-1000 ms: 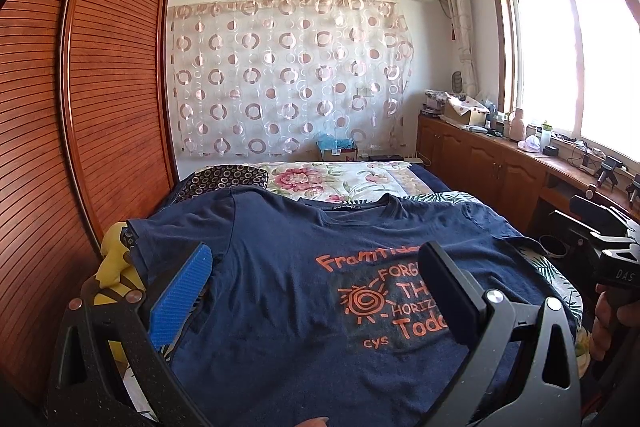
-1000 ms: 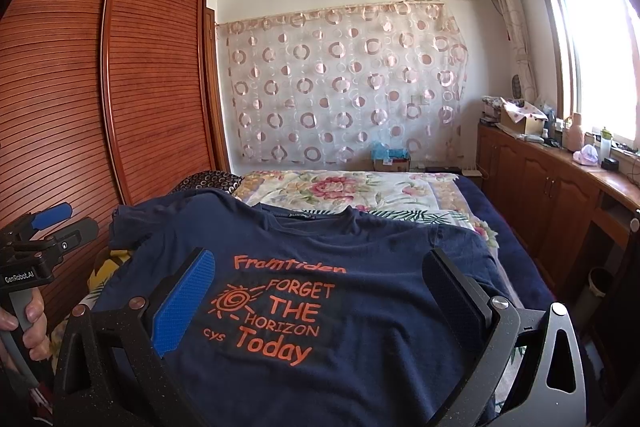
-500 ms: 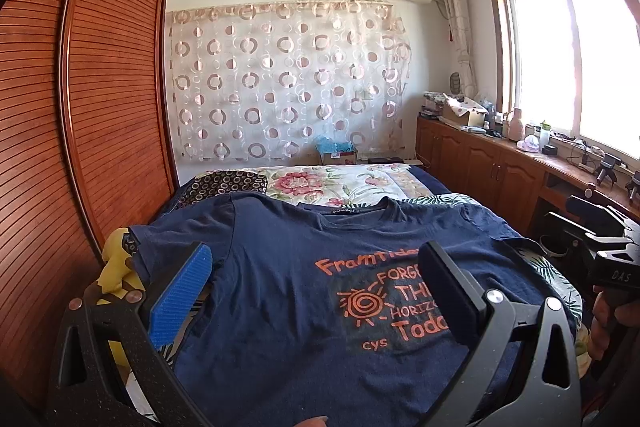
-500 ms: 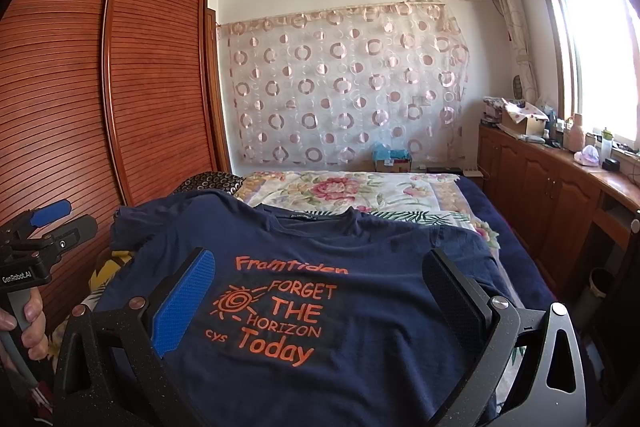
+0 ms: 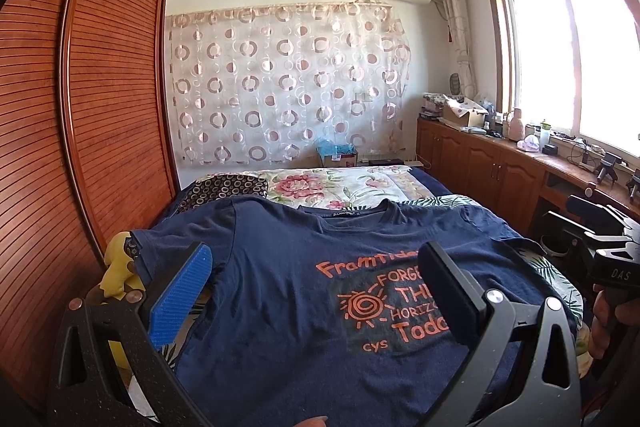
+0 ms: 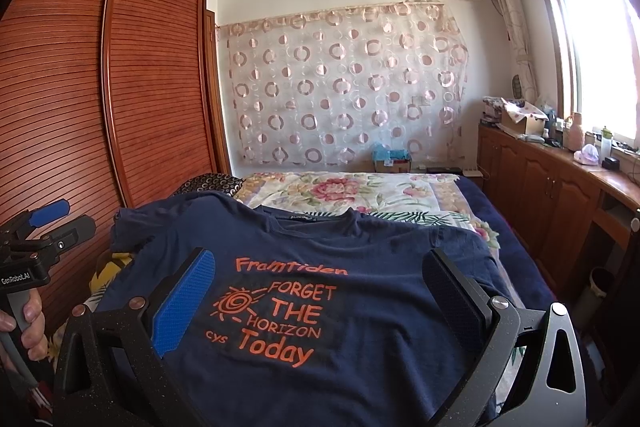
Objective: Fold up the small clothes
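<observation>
Low in each frame, the left hand-held gripper [image 5: 316, 291] and right hand-held gripper [image 6: 320, 295] hang spread wide and empty above the navy T-shirt [image 6: 320, 259], spread print-up on the bed [image 6: 516, 267]. Folding looks unstarted; next, pinch a sleeve or hem. Yellow cloth [image 5: 116, 267] peeks out lower left; wardrobe [image 5: 100, 107] beyond.

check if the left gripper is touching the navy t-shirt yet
Apart. The right wrist view shows the left gripper held off to the side of the navy t-shirt.

both wrist views face the t-shirt [image 5: 280, 287] closely.
</observation>
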The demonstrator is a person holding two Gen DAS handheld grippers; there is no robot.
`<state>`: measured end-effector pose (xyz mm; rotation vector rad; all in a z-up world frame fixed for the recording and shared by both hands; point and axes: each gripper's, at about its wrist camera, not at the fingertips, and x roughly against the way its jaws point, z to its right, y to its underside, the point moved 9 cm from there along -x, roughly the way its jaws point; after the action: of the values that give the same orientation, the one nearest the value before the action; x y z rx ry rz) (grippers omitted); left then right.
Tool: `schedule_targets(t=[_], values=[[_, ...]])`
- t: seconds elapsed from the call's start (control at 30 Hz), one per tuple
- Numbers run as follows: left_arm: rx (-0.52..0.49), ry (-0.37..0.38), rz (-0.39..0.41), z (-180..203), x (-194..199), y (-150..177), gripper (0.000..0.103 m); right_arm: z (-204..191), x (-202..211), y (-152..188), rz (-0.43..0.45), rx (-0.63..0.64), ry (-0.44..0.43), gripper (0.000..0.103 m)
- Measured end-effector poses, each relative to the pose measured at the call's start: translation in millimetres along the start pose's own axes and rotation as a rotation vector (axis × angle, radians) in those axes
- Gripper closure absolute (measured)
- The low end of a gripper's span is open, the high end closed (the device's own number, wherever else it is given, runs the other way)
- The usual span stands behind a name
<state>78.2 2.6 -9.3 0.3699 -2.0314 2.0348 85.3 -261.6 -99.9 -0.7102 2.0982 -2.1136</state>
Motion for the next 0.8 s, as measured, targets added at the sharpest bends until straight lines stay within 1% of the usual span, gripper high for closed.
schedule_targets(t=[0.57, 0.7, 0.8], values=[[-0.003, -0.003, 0.001, 2.4, -0.6, 4.1, 0.000, -0.9, -0.3, 0.1, 0.000, -0.003, -0.001, 0.000], [-0.002, 0.000, -0.006, 1.2, 2.5, -2.3, 0.000, -3.4, -3.3, 0.9, -0.005, -0.002, -0.007, 0.000], [-0.002, -0.001, -0.023, -1.8, -2.6, 1.7, 0.000, -5.6, -7.6, 4.1, -0.009, -0.001, -0.027, 0.000]])
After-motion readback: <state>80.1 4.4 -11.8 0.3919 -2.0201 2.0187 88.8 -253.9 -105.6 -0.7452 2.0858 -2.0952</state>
